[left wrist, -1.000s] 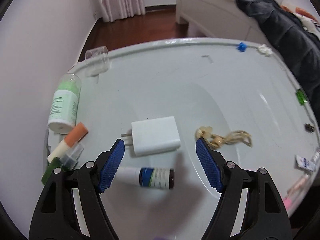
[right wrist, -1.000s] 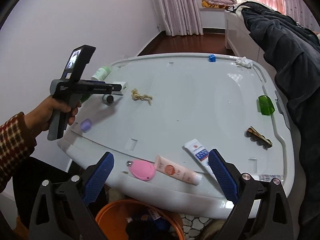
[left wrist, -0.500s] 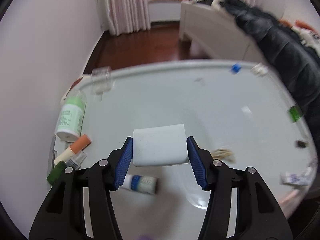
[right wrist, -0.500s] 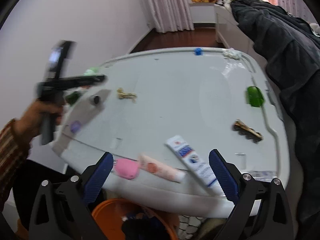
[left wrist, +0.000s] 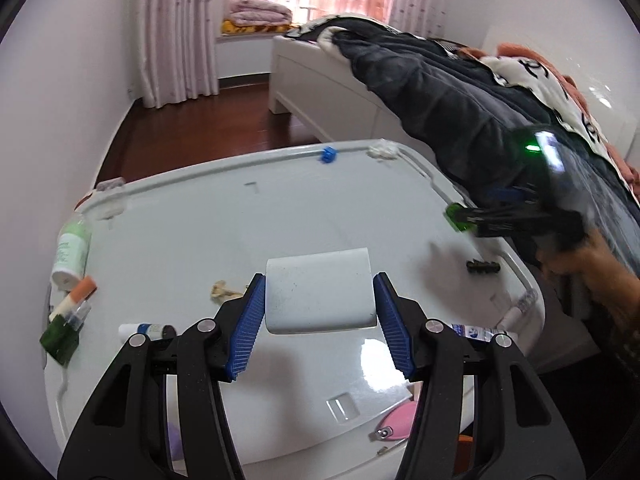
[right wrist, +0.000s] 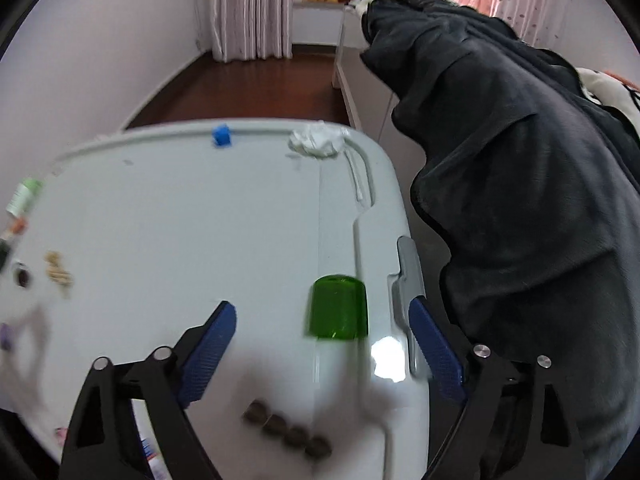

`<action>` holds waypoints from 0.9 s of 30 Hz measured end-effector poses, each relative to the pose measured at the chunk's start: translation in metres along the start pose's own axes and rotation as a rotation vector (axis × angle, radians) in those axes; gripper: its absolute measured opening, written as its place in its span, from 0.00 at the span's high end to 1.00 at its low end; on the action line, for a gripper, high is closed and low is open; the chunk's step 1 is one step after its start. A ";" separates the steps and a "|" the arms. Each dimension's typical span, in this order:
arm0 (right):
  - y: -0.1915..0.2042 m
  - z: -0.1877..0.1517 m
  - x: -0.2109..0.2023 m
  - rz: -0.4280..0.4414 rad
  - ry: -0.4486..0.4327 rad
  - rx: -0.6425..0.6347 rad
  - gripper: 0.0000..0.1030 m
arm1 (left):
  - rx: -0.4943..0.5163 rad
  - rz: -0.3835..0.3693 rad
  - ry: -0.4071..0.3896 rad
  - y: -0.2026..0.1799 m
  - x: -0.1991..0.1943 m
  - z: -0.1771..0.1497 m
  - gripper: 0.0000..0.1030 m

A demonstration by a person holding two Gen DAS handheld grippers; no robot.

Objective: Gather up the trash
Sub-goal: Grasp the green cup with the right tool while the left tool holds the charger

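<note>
My left gripper (left wrist: 320, 312) is shut on a white plug adapter (left wrist: 320, 292) and holds it above the white table (left wrist: 224, 216). My right gripper (right wrist: 320, 344) is open and hovers over a green translucent cap (right wrist: 337, 307) at the table's right edge; the cap (left wrist: 456, 216) also shows in the left wrist view. A crumpled white tissue (right wrist: 317, 140) and a small blue piece (right wrist: 221, 135) lie at the far edge. A tan cord scrap (left wrist: 222, 290) lies left of the adapter.
A green-and-white bottle (left wrist: 72, 250), an orange-capped tube (left wrist: 74, 296) and a small blue-labelled bottle (left wrist: 148, 330) lie at the table's left. A dark hair clip (right wrist: 288, 434), a pink object (left wrist: 396, 424) and tubes (left wrist: 480, 332) lie near the front. A bed with dark bedding (right wrist: 520, 160) stands right.
My left gripper closed on the white adapter and lifted it off the table. My right gripper moved forward from the table's near edge to the green cap at the right edge.
</note>
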State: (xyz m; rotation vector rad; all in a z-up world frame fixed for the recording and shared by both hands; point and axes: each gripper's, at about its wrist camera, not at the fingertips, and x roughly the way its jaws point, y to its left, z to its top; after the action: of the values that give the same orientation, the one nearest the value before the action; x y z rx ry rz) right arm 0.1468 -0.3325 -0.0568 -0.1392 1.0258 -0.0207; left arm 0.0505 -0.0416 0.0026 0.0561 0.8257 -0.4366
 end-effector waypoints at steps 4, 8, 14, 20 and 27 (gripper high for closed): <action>-0.003 -0.001 0.023 -0.010 0.038 0.008 0.31 | 0.029 -0.013 0.008 -0.007 0.003 -0.001 0.48; -0.012 -0.003 0.032 0.027 0.066 0.037 0.42 | 0.031 -0.036 0.015 -0.009 0.005 -0.001 0.48; -0.004 -0.009 0.030 0.109 0.073 0.010 0.66 | 0.031 -0.053 0.025 -0.011 0.005 -0.002 0.48; 0.013 -0.011 0.028 0.052 0.036 -0.078 0.66 | 0.021 -0.060 0.033 -0.009 0.006 -0.002 0.48; 0.028 -0.004 0.007 0.150 -0.010 -0.053 0.66 | 0.021 -0.057 0.040 -0.008 0.005 -0.003 0.48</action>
State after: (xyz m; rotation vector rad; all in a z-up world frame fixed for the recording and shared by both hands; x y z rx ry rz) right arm 0.1451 -0.3061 -0.0681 -0.1106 1.0252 0.1432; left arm 0.0486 -0.0498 -0.0022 0.0612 0.8637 -0.4992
